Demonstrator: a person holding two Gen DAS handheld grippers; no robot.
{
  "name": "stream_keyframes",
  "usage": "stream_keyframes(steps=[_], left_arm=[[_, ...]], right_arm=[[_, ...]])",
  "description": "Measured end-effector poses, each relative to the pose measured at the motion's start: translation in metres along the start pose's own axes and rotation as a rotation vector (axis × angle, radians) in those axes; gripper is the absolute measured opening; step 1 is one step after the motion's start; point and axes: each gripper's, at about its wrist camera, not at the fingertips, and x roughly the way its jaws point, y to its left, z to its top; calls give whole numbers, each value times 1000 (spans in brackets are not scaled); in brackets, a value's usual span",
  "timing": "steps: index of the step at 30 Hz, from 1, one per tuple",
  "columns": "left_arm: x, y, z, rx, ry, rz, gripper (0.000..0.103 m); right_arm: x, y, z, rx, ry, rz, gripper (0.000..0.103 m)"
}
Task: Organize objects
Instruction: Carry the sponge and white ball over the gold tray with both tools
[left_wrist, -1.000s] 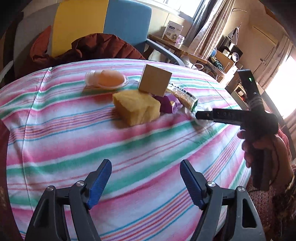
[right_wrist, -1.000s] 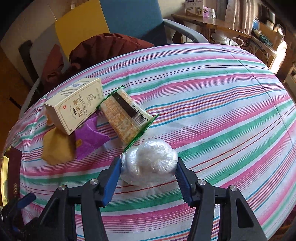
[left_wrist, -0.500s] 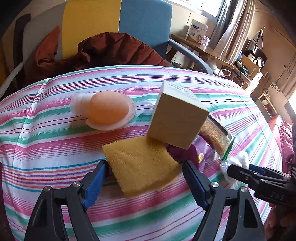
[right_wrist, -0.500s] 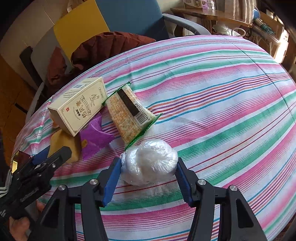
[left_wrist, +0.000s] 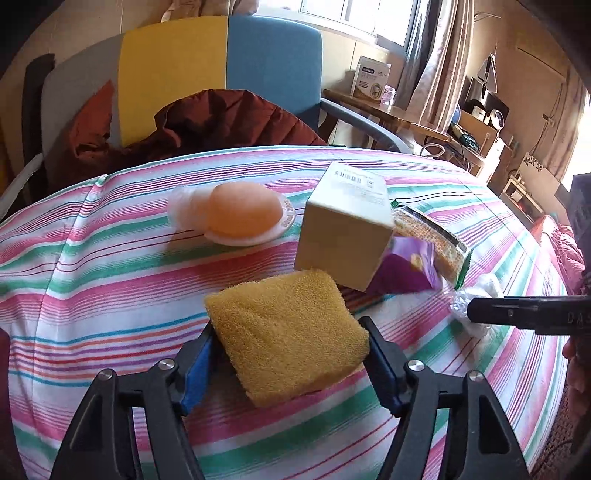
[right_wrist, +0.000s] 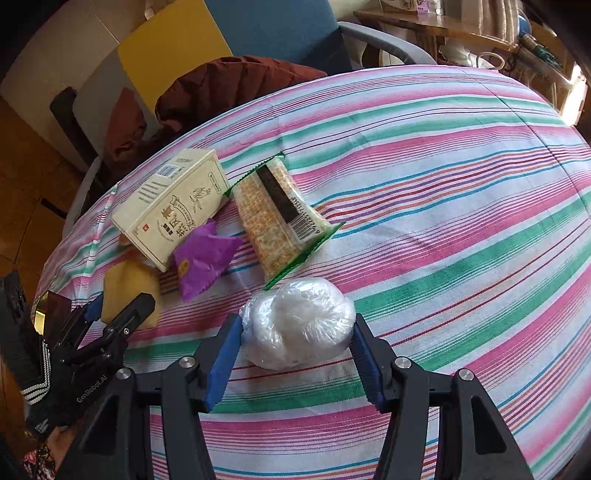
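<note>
— Report what has changed.

— Since a second ago my left fingers (left_wrist: 290, 363) have travelled across the striped surface (left_wrist: 110, 295) to the yellow sponge (left_wrist: 288, 332), which was then far ahead of them. They have just been closing, and the sponge now sits between them. Both blue pads appear to meet its sides, though I cannot tell how firmly they press.

— And the right side?

— My right fingers (right_wrist: 295, 349) are unchanged: partly closed, both pads pressed on the plastic-wrapped white bundle (right_wrist: 297, 323), which rests on the surface.

— Position of the other items?

— The sponge lies flat on the surface, just in front of the cream box (left_wrist: 345, 225), whose lower edge is close to the sponge's far corner. A purple packet (left_wrist: 404, 269) lies against the box. A green-edged cracker pack (right_wrist: 280, 218) lies just beyond the packet and near the bundle. A peach-coloured domed cup (left_wrist: 240, 214) sits left of the box, apart from it. A brown jacket (left_wrist: 221, 122) is draped on the chair (left_wrist: 221, 62) behind.
</note>
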Motion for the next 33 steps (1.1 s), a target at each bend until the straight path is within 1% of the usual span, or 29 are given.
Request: stream_keyframes(steps=[4, 7, 13, 17, 22, 27, 30, 33], left_arm=[[-18, 14, -16, -32, -22, -2, 72], [-31, 21, -27, -46, -36, 4, 72], [-44, 31, -39, -62, -57, 2, 72], [-51, 39, -46, -81, -71, 0, 72], [-63, 44, -59, -90, -84, -5, 72], [-76, 54, -71, -108, -92, -5, 72], [-86, 61, -80, -130, -89, 13, 71], [-97, 65, -91, -141, -90, -2, 71]], right_arm=[[1, 11, -4, -42, 3, -2, 59], [1, 21, -10, -52, -1, 23, 59], [0, 59, -30, -119, -18, 67, 59], [-7, 79, -44, -153, -68, 56, 59], [-12, 85, -48, -155, -105, 71, 59], [-5, 94, -54, -170, -83, 99, 59], [5, 103, -59, -210, -63, 76, 59], [9, 112, -63, -255, -61, 74, 59]])
